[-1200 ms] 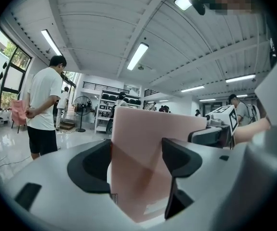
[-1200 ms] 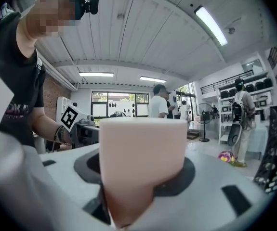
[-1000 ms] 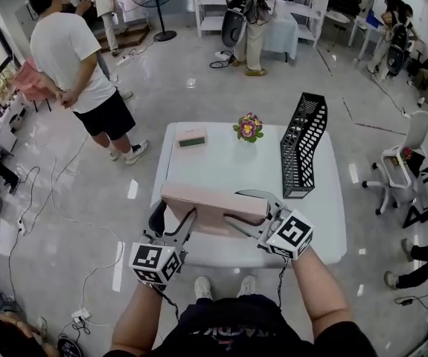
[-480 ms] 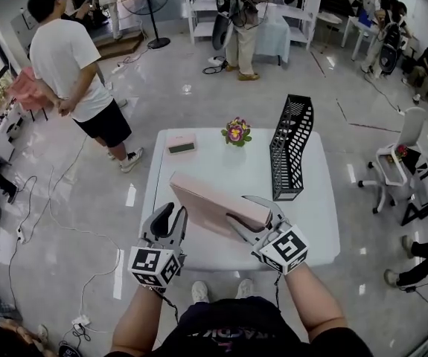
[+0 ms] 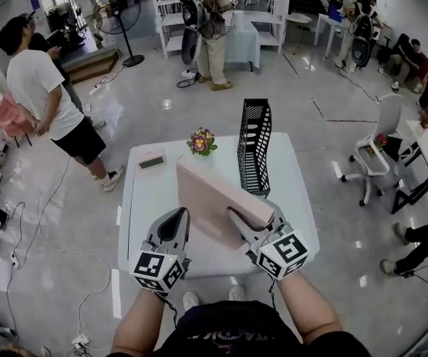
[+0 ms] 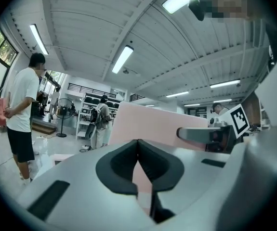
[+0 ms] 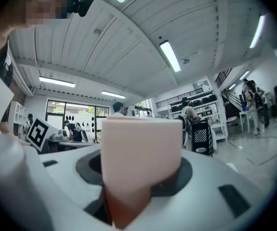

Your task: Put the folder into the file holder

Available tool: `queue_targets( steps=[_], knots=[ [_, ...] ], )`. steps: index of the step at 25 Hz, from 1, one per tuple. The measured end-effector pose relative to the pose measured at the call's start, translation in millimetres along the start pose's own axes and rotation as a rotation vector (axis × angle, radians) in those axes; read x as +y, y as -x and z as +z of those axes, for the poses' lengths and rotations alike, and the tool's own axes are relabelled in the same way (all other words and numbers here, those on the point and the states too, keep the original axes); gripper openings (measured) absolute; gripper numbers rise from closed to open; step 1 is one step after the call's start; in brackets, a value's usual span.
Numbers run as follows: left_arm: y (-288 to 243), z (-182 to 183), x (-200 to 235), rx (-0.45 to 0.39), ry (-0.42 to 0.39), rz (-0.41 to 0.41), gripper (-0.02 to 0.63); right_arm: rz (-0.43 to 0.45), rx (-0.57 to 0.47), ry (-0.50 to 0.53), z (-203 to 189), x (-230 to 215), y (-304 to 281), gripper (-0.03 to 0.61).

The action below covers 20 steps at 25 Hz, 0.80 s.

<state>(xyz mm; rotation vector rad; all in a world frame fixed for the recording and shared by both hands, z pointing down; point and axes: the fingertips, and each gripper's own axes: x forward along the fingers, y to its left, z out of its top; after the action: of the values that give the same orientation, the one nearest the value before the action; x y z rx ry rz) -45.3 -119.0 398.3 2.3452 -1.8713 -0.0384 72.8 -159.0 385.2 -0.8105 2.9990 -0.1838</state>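
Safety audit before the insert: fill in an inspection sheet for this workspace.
Surface: white table, few items on it.
Job's things: pink folder held tilted above the table; black mesh file holder upright near the far edge.
Clutter: potted flowers; flat pink box.
Grippers: left gripper shut, empty, beside the folder; right gripper jaws just closing, clamped on the folder's near end.
Cables: power strip and cables on the floor, left.
Surroundings: standing person, pedestal fan, white office chair.

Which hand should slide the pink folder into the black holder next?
Right. The right hand-held gripper, jaws just closing tighter, clamps the folder and sits nearer the file holder. The left hand-held gripper is shut and empty.
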Motion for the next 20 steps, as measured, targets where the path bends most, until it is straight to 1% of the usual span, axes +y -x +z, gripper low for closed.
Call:
queue_targets(
  steps=[3, 7, 11, 16, 20],
  knots=[
    [-16, 6, -25, -0.019, -0.006, -0.038, 0.003, -0.027, -0.018, -0.029, 12, -19, 17, 0.202],
    [-24, 13, -56, -0.031, -0.012, -0.081, 0.003, -0.049, -0.031, -0.039, 25, -29, 36, 0.202],
    [-42, 18, -82, -0.042, -0.023, -0.175, 0.003, -0.108, -0.053, -0.041, 34, -43, 51, 0.202],
    [-50, 23, -93, -0.045, -0.036, -0.268, 0.003, -0.177, -0.07, -0.039, 40, -47, 57, 0.201],
    [-50, 29, -93, -0.033, -0.045, -0.354, 0.003, -0.25, -0.089, -0.048, 50, -43, 55, 0.201]
  ],
)
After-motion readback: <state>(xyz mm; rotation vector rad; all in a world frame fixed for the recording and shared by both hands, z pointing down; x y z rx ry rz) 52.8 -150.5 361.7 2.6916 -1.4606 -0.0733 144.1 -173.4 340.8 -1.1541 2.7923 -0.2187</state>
